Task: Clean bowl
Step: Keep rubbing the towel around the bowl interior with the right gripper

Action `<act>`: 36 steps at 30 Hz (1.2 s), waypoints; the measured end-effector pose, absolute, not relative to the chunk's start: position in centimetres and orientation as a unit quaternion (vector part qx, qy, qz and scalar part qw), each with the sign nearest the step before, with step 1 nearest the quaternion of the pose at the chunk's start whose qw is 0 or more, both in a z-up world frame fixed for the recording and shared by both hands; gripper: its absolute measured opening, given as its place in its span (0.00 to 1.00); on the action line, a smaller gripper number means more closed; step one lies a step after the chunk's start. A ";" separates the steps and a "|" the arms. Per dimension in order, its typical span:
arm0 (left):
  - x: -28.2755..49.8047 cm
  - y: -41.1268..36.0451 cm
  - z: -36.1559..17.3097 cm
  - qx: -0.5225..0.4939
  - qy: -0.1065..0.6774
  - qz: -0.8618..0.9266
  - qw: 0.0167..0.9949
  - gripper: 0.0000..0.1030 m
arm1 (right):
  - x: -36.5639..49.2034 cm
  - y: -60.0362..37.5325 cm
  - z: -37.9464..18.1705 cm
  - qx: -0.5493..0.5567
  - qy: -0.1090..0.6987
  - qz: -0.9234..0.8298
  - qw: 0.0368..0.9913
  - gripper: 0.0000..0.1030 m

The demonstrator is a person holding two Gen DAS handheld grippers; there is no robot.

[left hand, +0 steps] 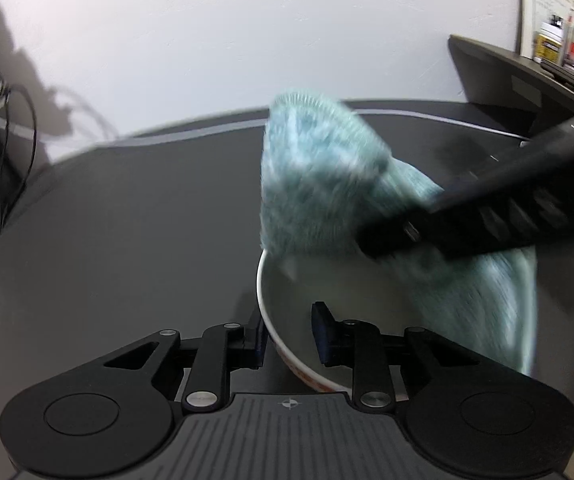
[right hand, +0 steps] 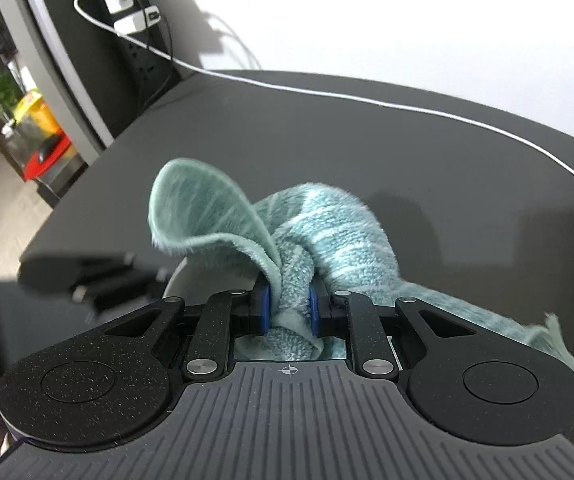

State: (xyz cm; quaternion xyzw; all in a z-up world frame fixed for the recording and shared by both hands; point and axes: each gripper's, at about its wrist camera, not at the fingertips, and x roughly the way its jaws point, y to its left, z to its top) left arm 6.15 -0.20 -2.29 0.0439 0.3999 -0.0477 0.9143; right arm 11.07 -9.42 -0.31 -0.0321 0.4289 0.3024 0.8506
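Observation:
A white bowl [left hand: 287,300] with a red-patterned outside stands on the dark table [left hand: 127,220]. My left gripper [left hand: 289,336] straddles its near rim, one pad outside and one inside, shut on the bowl. From the right, my right gripper [left hand: 383,240] reaches over the bowl with a fluffy teal cloth [left hand: 319,168] bunched in it; the cloth hangs into and over the bowl's right side. In the right wrist view my right gripper [right hand: 289,308] is shut on the teal cloth [right hand: 335,232]. A sliver of the bowl rim [right hand: 175,280] shows beside my blurred left gripper [right hand: 87,276].
A white cable [right hand: 367,100] runs across the back of the table from a power strip with chargers [right hand: 127,4]. A dark shelf [left hand: 527,76] with bottles stands at the right. Cluttered shelving [right hand: 27,120] lies beyond the table's left edge.

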 end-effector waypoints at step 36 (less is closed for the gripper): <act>6.9 -1.9 -3.0 0.090 0.373 -0.037 0.923 0.27 | 11.6 -8.3 -0.3 -0.103 0.411 0.292 0.857 0.17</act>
